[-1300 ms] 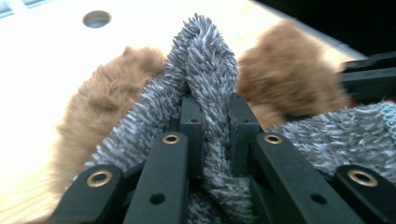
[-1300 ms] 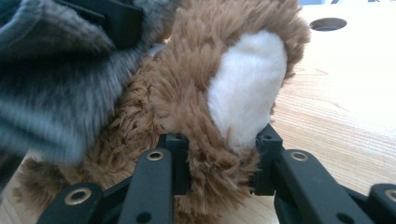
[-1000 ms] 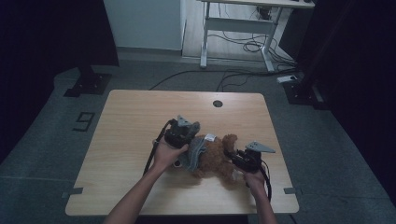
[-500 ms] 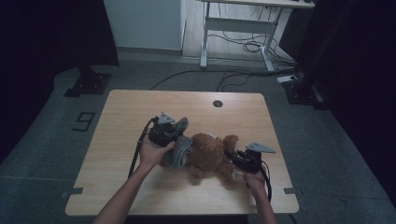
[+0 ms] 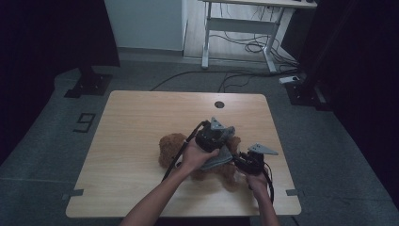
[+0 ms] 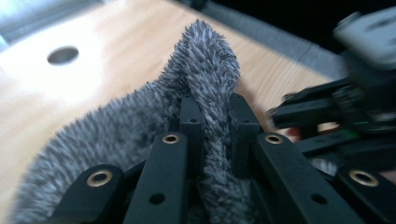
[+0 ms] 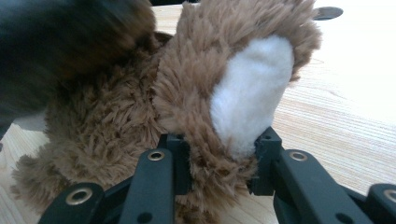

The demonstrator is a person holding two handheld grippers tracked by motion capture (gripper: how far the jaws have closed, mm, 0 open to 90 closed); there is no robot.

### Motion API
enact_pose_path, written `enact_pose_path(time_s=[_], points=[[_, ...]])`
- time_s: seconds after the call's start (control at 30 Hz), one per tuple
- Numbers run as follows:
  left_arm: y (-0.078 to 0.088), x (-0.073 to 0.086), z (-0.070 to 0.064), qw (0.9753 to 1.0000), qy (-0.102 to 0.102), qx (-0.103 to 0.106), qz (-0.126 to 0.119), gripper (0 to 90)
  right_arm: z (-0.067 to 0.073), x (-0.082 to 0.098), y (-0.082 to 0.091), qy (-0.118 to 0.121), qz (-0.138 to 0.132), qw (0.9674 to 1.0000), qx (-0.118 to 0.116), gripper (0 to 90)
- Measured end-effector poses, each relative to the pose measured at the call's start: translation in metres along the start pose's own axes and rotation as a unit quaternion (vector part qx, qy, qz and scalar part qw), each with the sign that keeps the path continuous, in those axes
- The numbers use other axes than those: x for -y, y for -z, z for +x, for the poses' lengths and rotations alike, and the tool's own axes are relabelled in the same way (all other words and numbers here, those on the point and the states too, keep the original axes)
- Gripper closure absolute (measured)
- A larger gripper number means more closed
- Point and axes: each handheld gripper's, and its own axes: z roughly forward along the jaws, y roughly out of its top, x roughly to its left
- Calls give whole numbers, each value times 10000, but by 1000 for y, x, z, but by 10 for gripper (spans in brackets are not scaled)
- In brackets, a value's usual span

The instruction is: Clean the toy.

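Observation:
A brown teddy bear [image 5: 171, 143] lies on the wooden table [image 5: 136, 117], right of the middle. In the high view my left gripper [image 5: 214, 134] is above the bear's body, shut on a fold of grey fuzzy cloth [image 5: 217, 160]. In the left gripper view that grey cloth [image 6: 205, 70] stands pinched between the jaws of my left gripper [image 6: 215, 109]. My right gripper [image 5: 242, 160] sits at the bear's right end. In the right gripper view the right gripper [image 7: 219, 144] is shut on a brown paw with a white pad [image 7: 247, 98].
A round cable hole [image 5: 219, 104] sits near the table's far edge. A white desk frame [image 5: 240, 33] and floor cables lie beyond the table. A black stand foot [image 5: 89, 82] is at the far left. The table's left half is bare wood.
My left gripper first shifted left, then swung right across the bear with the grey cloth. The bear's brown head now shows at the left. My right gripper stayed put.

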Motion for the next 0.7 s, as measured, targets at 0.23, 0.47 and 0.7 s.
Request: enact_pose_path(time_s=[0.23, 0.47, 0.7], points=[[-15, 11, 7, 9992, -39, -151, 372, 790, 1, 0, -2, 21, 45, 10000, -10, 683], [11, 26, 31, 9986, 131, -327, 382, 791, 0, 1, -1, -4, 32, 10000, -37, 683], [40, 48, 59, 9982, 377, -406, 248, 793, 1, 1, -4, -20, 63, 10000, -3, 685]])
